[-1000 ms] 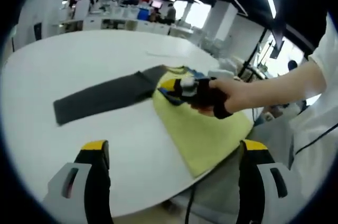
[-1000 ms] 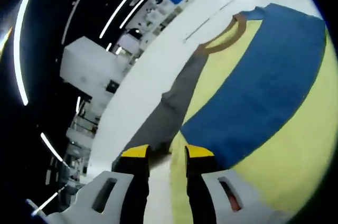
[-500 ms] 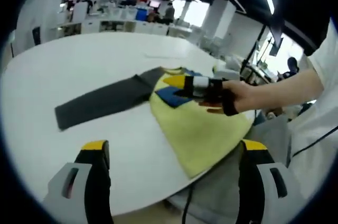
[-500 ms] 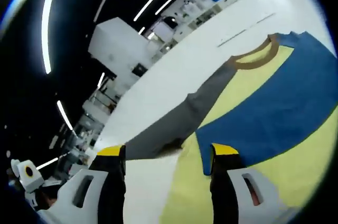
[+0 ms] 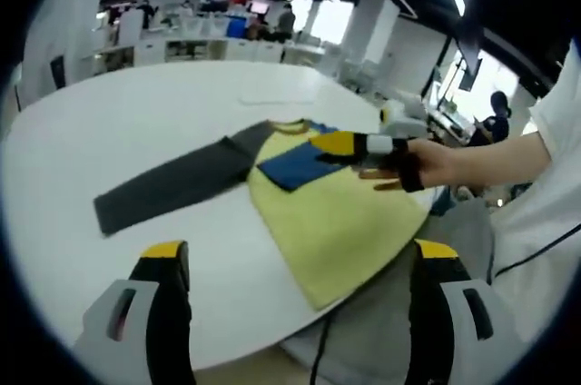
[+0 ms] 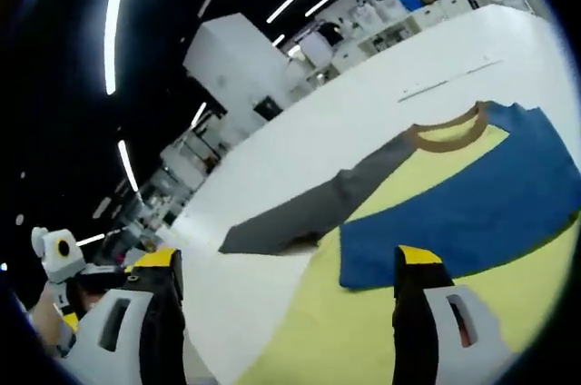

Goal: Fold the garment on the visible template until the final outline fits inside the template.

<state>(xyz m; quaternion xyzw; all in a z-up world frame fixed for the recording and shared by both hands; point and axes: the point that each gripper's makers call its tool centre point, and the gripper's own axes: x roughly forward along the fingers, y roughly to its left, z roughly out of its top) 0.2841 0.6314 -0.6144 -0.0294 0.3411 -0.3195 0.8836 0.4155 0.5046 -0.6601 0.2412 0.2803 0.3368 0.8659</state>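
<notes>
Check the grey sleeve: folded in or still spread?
Spread: the sleeve lies straight out on the table, away from the yellow body.

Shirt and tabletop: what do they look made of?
The shirt looks like soft matte knit fabric: it lies limp, its blue sleeve folded flat over the yellow body, with a ribbed-looking tan collar. The white table looks hard and smooth, probably laminate, with faint sheen.

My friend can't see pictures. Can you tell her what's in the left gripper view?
A yellow shirt with a blue sleeve folded across it and a gray sleeve stretched out lies on a round white table. A person's hand holds the right gripper over the shirt; the left gripper's jaws stand wide open below.
</notes>
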